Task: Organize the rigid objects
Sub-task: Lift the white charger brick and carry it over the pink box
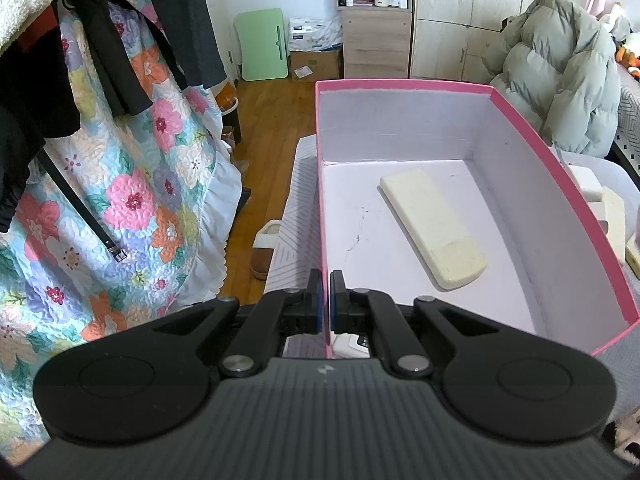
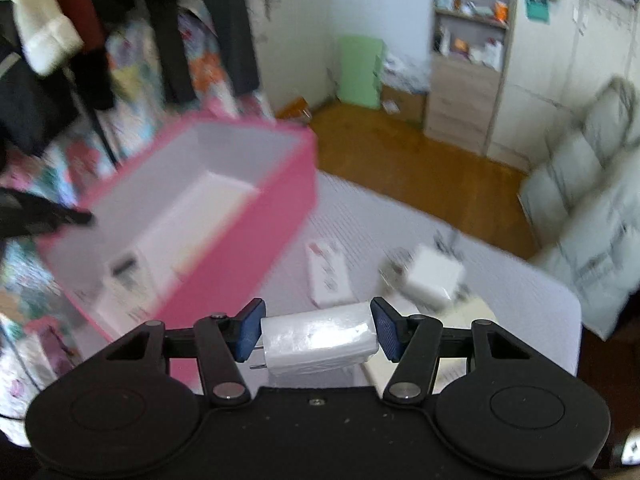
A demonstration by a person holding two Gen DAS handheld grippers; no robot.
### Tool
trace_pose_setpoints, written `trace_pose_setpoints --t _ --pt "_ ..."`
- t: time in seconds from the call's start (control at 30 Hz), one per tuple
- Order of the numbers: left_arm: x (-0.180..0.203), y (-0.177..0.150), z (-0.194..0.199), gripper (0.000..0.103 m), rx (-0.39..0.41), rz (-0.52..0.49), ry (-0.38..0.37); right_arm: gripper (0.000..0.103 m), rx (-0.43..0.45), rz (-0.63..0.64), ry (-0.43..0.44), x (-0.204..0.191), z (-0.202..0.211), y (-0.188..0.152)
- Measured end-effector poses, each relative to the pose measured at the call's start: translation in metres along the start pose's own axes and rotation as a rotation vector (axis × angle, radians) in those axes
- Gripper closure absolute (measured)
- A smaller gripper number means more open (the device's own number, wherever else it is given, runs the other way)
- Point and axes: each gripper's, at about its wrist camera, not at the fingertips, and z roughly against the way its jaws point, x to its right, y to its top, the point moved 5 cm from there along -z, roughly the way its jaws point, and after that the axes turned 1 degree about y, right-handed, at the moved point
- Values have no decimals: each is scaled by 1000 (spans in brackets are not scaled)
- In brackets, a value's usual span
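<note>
My left gripper [image 1: 325, 300] is shut on the near-left wall of a pink box [image 1: 560, 184] with a white inside. A cream remote [image 1: 434, 229] lies on the box floor. My right gripper [image 2: 318, 330] is shut on a white plug adapter [image 2: 320, 338], its prongs pointing left, held above the grey surface to the right of the pink box [image 2: 248, 240]. A white remote [image 2: 124, 280] shows inside the box in the blurred right wrist view.
On the grey surface [image 2: 520, 280] lie a white remote [image 2: 328, 272] and a white cube charger [image 2: 434, 276]. A floral quilt [image 1: 132, 200] and dark clothes hang at the left. A slipper [image 1: 266, 248] is on the wooden floor. A puffy coat [image 1: 560, 72] is at the right.
</note>
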Motion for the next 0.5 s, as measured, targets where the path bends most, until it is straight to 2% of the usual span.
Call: trace_pose_setpoints --t 0.13,0.2,0.33,0.5 --pt "1 -1 -1 101 -6 -4 5 40 126 66 55 -37 18 28" --pt "0 -1 -1 101 -6 0 2 40 158 97 126 -59 18 37" --pt "0 0 -3 101 -8 8 -10 40 106 145 250 -94 -13 42" --pt "-1 0 -3 101 -14 3 -15 40 -18 190 248 -117 -71 34"
